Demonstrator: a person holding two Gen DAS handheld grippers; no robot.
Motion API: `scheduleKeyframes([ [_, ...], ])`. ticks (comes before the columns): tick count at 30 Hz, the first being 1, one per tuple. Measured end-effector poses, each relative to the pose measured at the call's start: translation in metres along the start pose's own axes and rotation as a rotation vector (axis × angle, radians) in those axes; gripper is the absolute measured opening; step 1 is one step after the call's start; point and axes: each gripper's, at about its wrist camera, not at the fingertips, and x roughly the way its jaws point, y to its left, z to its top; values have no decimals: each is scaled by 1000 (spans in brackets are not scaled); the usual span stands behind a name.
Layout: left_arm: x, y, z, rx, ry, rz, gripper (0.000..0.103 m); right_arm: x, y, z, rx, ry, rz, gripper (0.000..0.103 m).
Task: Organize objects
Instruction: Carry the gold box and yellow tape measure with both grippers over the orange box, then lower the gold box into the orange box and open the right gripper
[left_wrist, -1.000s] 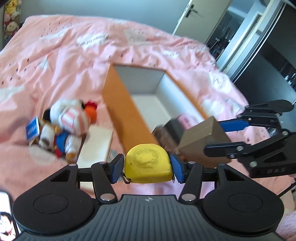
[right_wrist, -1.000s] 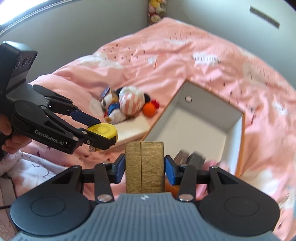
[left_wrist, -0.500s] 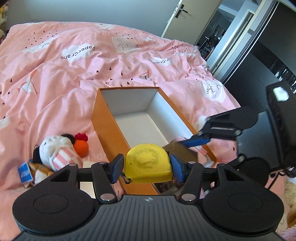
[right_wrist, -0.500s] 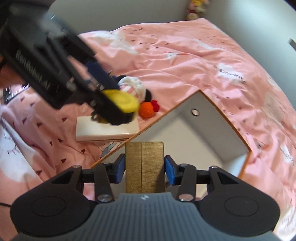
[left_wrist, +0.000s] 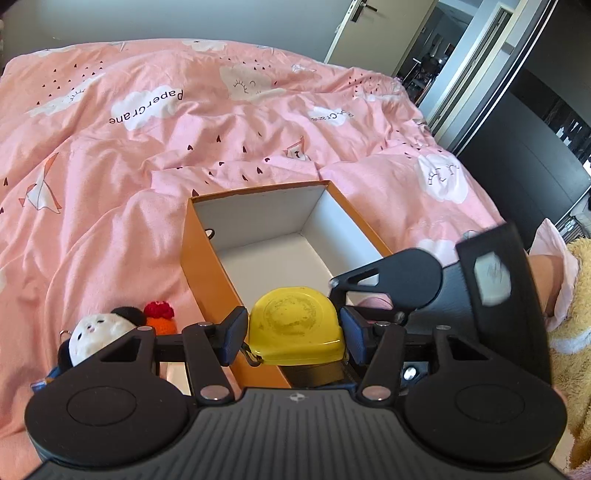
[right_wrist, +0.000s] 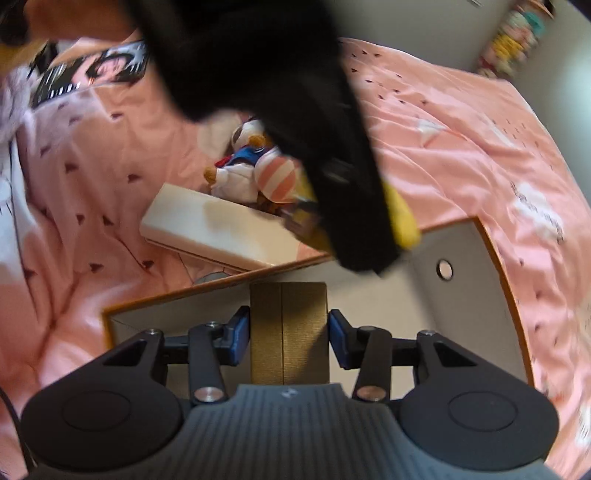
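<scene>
We see the left gripper (left_wrist: 293, 334) still clamped on the yellow tape measure (left_wrist: 293, 325), now over the near edge of the orange box (left_wrist: 207, 266); a second ago it hung short of the box. The right gripper (right_wrist: 288, 334) keeps its pads on the gold box (right_wrist: 288, 332), now lowered inside. The plush toys (left_wrist: 99, 328) lie at 9 o'clock on the pink duvet (left_wrist: 110, 184).

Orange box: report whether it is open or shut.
Open. The orange box has no lid on, and its white interior walls and floor show from above in both wrist views.
</scene>
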Motion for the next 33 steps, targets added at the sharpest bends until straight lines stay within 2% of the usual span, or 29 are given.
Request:
scheduleKeyframes([
  [6,19,4,8,-2,22,24,63,20,7,-7,-90,-3,-8,47],
  [11,30,6,7,9,45,34,63,31,13,-16,-96,25,-8,47],
  [15,33,5,6,7,57,32,63,28,13,-18,-86,10,-2,49],
  [20,33,4,6,7,55,34,63,19,0,-19,11,-2,75,54],
  [23,32,4,5,8,54,34,63,16,-19,-20,127,-18,149,59],
  [28,30,5,7,15,52,41,63,17,-58,-25,310,3,241,58],
  [33,31,7,8,12,56,40,63,30,-70,-24,318,53,300,56],
])
